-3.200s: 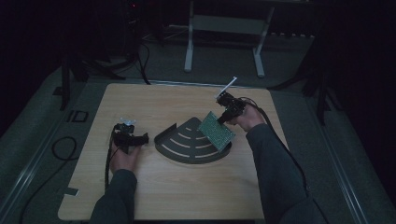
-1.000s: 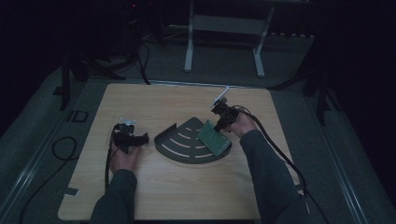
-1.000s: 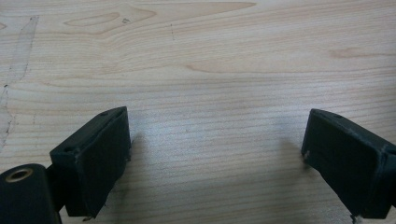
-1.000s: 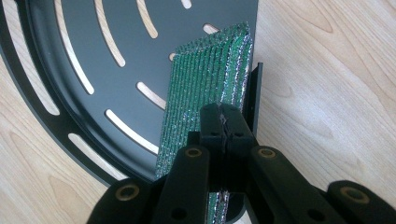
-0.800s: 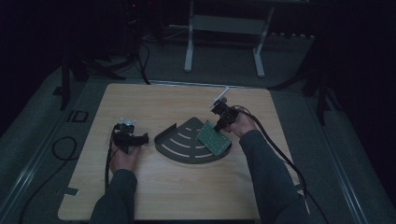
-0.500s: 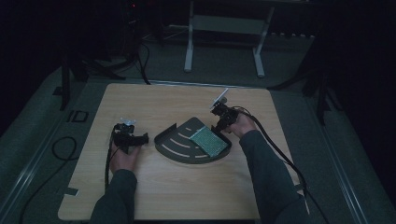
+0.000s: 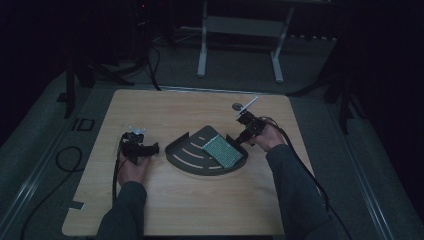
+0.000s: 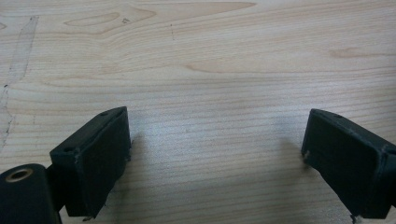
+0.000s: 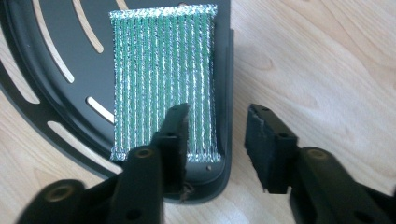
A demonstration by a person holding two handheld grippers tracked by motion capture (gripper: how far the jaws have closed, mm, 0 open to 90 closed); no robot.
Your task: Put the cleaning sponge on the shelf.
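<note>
On the wooden table [image 7: 200,210] the placing looks done, judging from how things lie: the black slotted tray [image 7: 187,152], fan-shaped and sitting near the middle, now carries the green scouring pad [image 7: 223,151] flat on its right part, close against the raised right rim. Seen from the right gripper view, the pad [image 9: 163,79] lies free on the tray [image 9: 60,70]. The right gripper [image 9: 215,126] hangs just over the pad's near edge and the tray rim; its jaws have just been opening and stand apart with nothing pressed between them, though one fingertip may overlap the pad from this angle. What probably remains is drawing that hand clear. To the tray's left, the left gripper [image 8: 215,149] hovers low over bare wood, its jaws spread wide and empty, taking no part in the work so far as can be seen.
</note>
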